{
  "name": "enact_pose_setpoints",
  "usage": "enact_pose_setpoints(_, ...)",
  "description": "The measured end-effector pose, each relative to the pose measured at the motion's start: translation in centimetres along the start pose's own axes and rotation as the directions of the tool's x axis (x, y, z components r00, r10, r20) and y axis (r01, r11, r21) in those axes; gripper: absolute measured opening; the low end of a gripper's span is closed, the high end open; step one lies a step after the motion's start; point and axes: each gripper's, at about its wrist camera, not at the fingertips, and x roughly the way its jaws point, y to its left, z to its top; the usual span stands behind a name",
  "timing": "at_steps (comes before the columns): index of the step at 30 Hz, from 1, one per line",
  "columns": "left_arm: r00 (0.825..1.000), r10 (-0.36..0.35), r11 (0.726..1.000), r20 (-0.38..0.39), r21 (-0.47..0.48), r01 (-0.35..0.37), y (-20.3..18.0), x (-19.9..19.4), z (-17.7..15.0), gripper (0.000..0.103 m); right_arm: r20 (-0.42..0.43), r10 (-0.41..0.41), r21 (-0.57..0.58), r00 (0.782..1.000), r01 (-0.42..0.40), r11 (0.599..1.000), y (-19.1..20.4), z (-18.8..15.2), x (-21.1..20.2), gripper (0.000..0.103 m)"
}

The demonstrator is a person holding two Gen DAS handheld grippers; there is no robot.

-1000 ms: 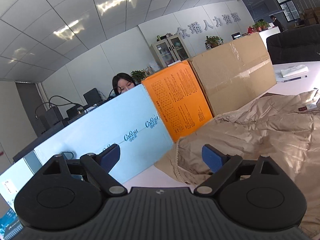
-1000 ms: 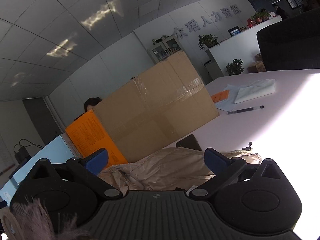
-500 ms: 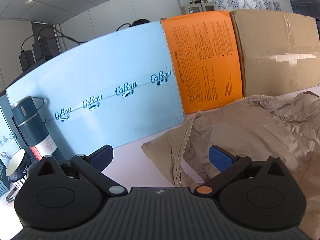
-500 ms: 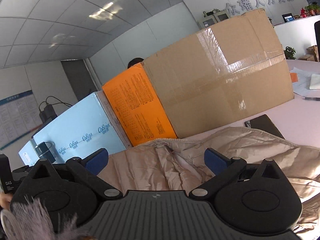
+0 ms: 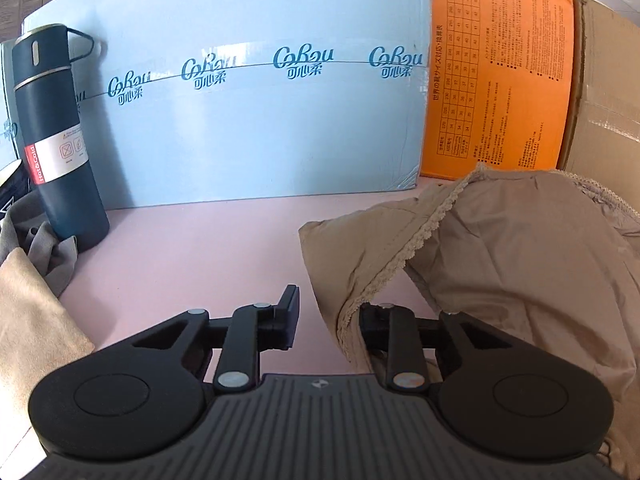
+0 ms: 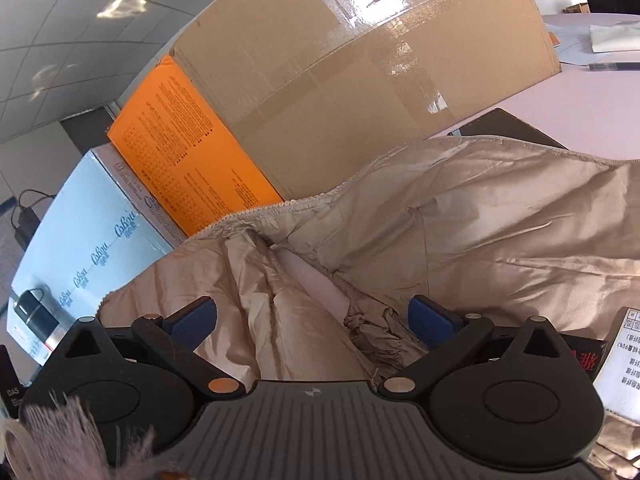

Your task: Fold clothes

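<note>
— Blue pads on the right gripper (image 6: pixel 312 322), I see. How do they stand?

— Wide apart, 1 pad on each side, with nothing pinched. Between and under them lies the beige garment (image 6: pixel 500 240), shiny and creased, with a crumpled bunch of it just ahead of the right-hand pad.

— And the left gripper (image 5: pixel 326 320)?

— Its 2 fingers have a gap between them. The left finger (image 5: pixel 289 318) sits bare over the pink table (image 5: pixel 200 248). The other one is draped by the garment's lace-trimmed edge (image 5: pixel 416 236) — whether cloth is actually nipped there I cannot tell, since the fabric hides that fingertip.

— Where does the garment lie overall?

— Spread on the table to the right of the left gripper, heaped against the boxes behind it.

— Which boxes?

— 3 in a row along the back: a light blue box (image 5: pixel 256 120) with printed lettering, an orange box (image 5: pixel 500 72) beside it, then a taped cardboard box (image 6: pixel 360 64).

— Anything else?

— A dark blue flask (image 5: pixel 56 136) stands upright by the blue box, with grey cloth (image 5: pixel 44 248) touching its base and a tan cloth (image 5: pixel 28 320) nearer. In the right wrist view, a white printed label (image 6: pixel 624 364) lies at the right edge and a pen (image 6: pixel 616 66) rests far off on the table.
</note>
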Motion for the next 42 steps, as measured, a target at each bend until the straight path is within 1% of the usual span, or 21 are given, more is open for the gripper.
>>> enact_pose_setpoints(4,1.0,-0.01,0.999,-0.001,-0.039,0.01,1.3,0.0,-0.2,0.031,0.001,-0.033,0.058,0.999,0.033,0.998,-1.2,-0.7,-0.1,0.103)
enact_pose_setpoints(6,1.0,-0.013,0.999,0.002,-0.052,0.013,1.7,0.0,-0.2,0.04,0.0,-0.049,0.087,0.999,0.049,0.995,-1.7,-1.1,-0.1,0.103)
enact_pose_setpoints(8,1.0,-0.025,0.998,0.001,-0.063,0.025,1.8,0.0,-0.2,0.042,0.029,-0.092,0.105,0.995,0.089,0.99,-1.7,-1.2,-0.8,0.103)
enact_pose_setpoints(10,1.0,-0.03,0.998,0.003,-0.055,0.03,1.7,-0.2,-0.2,0.043,0.079,-0.198,0.143,0.977,0.185,0.972,-1.9,-1.4,-2.0,0.103)
enact_pose_setpoints(11,1.0,-0.026,0.998,0.004,-0.05,0.027,1.7,-0.2,-0.2,0.046,0.1,-0.231,0.167,0.968,0.212,0.963,-2.1,-1.5,-2.5,0.103)
enact_pose_setpoints(13,1.0,-0.016,0.999,0.009,-0.039,0.016,1.5,-0.4,-0.2,0.053,0.123,-0.262,0.2,0.957,0.235,0.951,-2.5,-1.5,-3.1,0.103)
enact_pose_setpoints(14,1.0,-0.012,0.999,0.012,-0.034,0.013,1.4,-0.5,-0.2,0.055,0.111,-0.267,0.189,0.957,0.243,0.951,-2.3,-1.3,-3.0,0.103)
enact_pose_setpoints(16,1.0,-0.014,1.0,0.02,-0.027,0.014,1.3,-0.6,-0.2,0.055,0.044,-0.246,0.144,0.968,0.237,0.961,-1.5,-0.6,-2.2,0.103)
enact_pose_setpoints(18,1.0,-0.017,1.0,0.026,-0.023,0.017,1.2,-0.8,-0.2,0.055,-0.025,-0.162,0.156,0.987,0.164,0.974,-0.8,0.1,-1.4,0.103)
enact_pose_setpoints(19,0.999,-0.018,1.0,0.029,-0.021,0.019,1.2,-0.8,-0.2,0.054,-0.056,-0.127,0.17,0.99,0.135,0.976,-0.2,0.6,-0.9,0.103)
enact_pose_setpoints(22,0.999,-0.023,1.0,0.037,-0.014,0.023,1.0,-1.0,-0.1,0.053,-0.144,-0.042,0.195,0.989,0.07,0.978,1.6,1.9,1.3,0.103)
enact_pose_setpoints(24,0.999,-0.026,1.0,0.043,-0.01,0.026,0.9,-1.2,-0.1,0.05,-0.17,-0.018,0.173,0.985,0.048,0.984,2.6,2.6,3.2,0.103)
enact_pose_setpoints(27,0.998,-0.03,1.0,0.052,-0.004,0.031,0.8,-1.4,-0.1,0.05,-0.158,0.002,0.146,0.987,0.021,0.989,3.2,3.4,6.9,0.103)
enact_pose_setpoints(31,0.997,-0.037,0.999,0.063,0.004,0.037,0.7,-1.6,-0.1,0.05,-0.181,0.025,0.229,0.983,0.017,0.973,1.7,4.4,12.0,0.103)
enact_pose_setpoints(33,0.997,-0.04,0.999,0.069,0.008,0.039,0.6,-1.8,-0.1,0.051,-0.167,0.013,0.252,0.986,0.03,0.967,0.9,5.2,13.8,0.103)
enact_pose_setpoints(35,0.997,-0.045,0.999,0.062,0.021,0.044,0.6,-1.6,-0.3,0.052,-0.118,-0.033,0.227,0.993,0.059,0.972,0.7,6.3,14.7,0.103)
enact_pose_setpoints(36,0.997,-0.047,0.999,0.057,0.021,0.046,0.6,-1.5,-0.3,0.051,-0.057,-0.091,0.187,0.994,0.1,0.977,0.8,6.7,14.6,0.103)
enact_pose_setpoints(38,0.998,-0.049,0.999,0.045,0.017,0.049,0.7,-1.2,-0.3,0.052,0.082,-0.21,0.107,0.974,0.201,0.974,1.2,7.5,14.0,0.103)
enact_pose_setpoints(39,0.998,-0.051,0.999,0.039,0.015,0.05,0.8,-1.1,-0.3,0.053,0.105,-0.236,0.093,0.966,0.226,0.97,1.2,7.6,13.8,0.103)
enact_pose_setpoints(40,0.998,-0.052,0.999,0.033,0.012,0.052,0.8,-1.0,-0.3,0.053,0.087,-0.227,0.106,0.97,0.218,0.97,0.9,7.7,13.8,0.103)
enact_pose_setpoints(42,0.998,-0.056,0.998,0.024,0.006,0.056,0.9,-0.8,-0.3,0.054,0.025,-0.162,0.165,0.986,0.156,0.974,0.4,7.5,13.4,0.103)
